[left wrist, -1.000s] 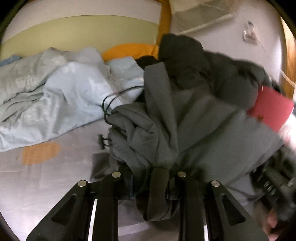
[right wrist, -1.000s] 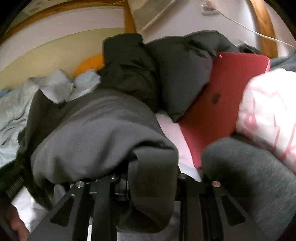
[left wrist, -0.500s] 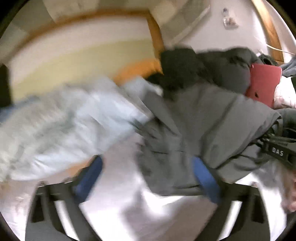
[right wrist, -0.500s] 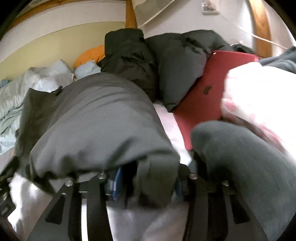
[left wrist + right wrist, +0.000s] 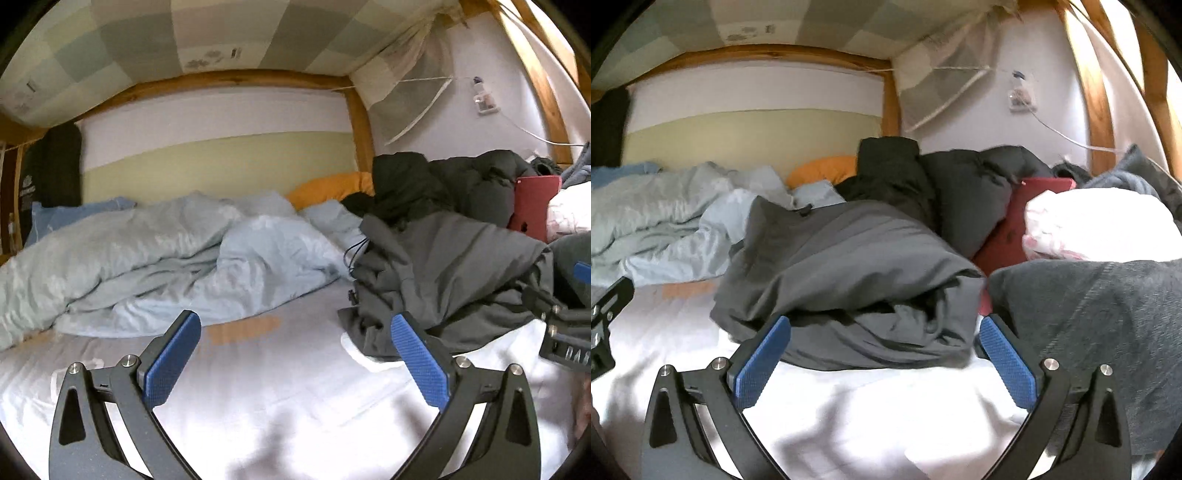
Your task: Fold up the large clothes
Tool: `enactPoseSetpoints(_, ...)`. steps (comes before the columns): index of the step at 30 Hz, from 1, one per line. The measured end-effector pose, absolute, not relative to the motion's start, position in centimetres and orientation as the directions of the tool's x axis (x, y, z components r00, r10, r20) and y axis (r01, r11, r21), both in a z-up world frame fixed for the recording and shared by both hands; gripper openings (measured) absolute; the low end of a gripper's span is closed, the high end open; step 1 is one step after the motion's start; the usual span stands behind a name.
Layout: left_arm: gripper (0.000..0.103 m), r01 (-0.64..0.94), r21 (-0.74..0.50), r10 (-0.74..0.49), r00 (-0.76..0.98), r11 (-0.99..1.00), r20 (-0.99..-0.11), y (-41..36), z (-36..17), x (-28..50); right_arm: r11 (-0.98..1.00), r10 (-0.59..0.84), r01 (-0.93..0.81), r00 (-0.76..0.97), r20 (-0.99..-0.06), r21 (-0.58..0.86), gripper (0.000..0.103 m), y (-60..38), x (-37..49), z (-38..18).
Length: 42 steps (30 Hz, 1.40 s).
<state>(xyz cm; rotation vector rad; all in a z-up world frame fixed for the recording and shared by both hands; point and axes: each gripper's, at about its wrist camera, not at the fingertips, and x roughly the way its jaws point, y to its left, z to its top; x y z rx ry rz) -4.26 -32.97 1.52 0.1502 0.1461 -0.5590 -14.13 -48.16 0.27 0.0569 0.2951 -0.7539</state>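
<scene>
Soft, limp dark grey jacket [image 5: 849, 273] heaped mid-frame on white bed sheet [image 5: 849, 413]; best gripped by the hem. Left tongs [image 5: 295, 358] wide, empty; right tongs [image 5: 882, 362] opening, empty.

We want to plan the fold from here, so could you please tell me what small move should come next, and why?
Probably bring the right hand-held gripper forward onto the near edge of the grey garment. The garment lies bunched on the white sheet, and neither gripper holds it.
</scene>
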Motion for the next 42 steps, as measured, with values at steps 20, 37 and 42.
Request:
enactPoseSetpoints(20,0.103,0.497,0.024,-0.486,0.856,0.867,-0.177,-31.2,1.4,-3.5,0.742,-0.66,0.659,0.686,-0.306,-0.125,0.103,-47.0,-12.5,-0.2)
enactPoseSetpoints(37,0.103,0.501,0.064,-0.491,0.862,0.863,-0.124,-31.6,1.7,-4.9,0.742,-0.656,0.662,0.684,-0.32,-0.105,0.103,-47.5,-12.5,-0.3)
enactPoseSetpoints(42,0.103,0.503,0.06,-0.493,0.861,0.862,-0.125,-31.6,1.7,-4.9,0.74,-0.652,0.669,0.684,-0.327,-0.074,0.103,-47.9,-12.5,-0.3)
